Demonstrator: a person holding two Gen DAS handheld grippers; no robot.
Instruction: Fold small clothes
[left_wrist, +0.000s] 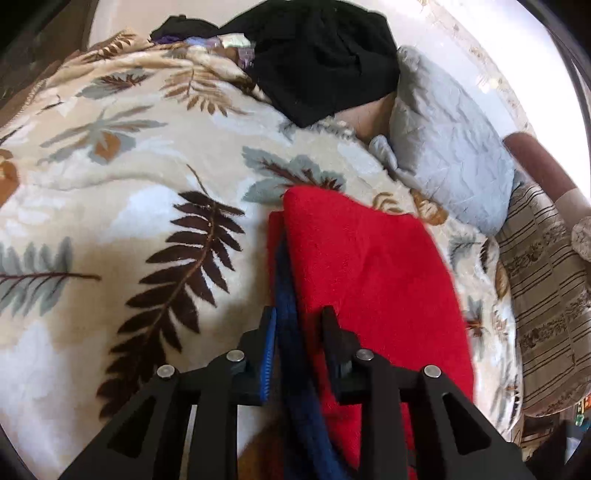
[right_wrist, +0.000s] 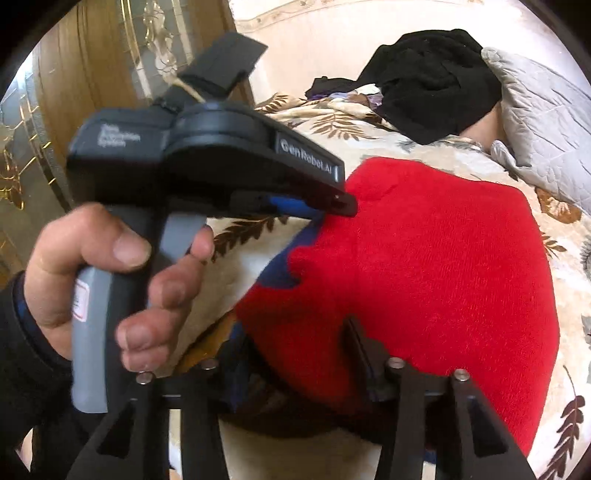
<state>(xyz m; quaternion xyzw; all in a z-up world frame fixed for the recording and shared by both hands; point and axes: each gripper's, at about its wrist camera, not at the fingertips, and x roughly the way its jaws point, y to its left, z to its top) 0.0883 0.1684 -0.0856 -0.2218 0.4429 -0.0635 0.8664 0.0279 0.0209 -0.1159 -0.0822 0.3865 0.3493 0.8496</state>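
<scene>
While both tools sat at the near edge of the bed, the red fleece garment with navy trim (left_wrist: 369, 273) lay doubled over on the leaf-print plush blanket (left_wrist: 129, 206), so I judged one fold done and the release in hand. My left gripper (left_wrist: 299, 317) stood only a little apart, the navy trim running between the fingers; I couldn't tell if the pads pressed it. My right gripper (right_wrist: 295, 339) stood about half open, red fabric bulging between the fingers, pads not clamping as far as I saw. Next move, I guessed: back both tools clear without dragging the cloth, then take the side for another fold.

Left wrist view showed the navy strip along the garment's left edge and a striped cushion (left_wrist: 546, 295) at the bed's right side. Right wrist view alone showed my left hand (right_wrist: 110, 280) on the grey handle, plus wooden panelling (right_wrist: 92, 74). Both caught the black clothes pile (right_wrist: 424, 85) and grey pillow (left_wrist: 450, 147) at the far edge.
</scene>
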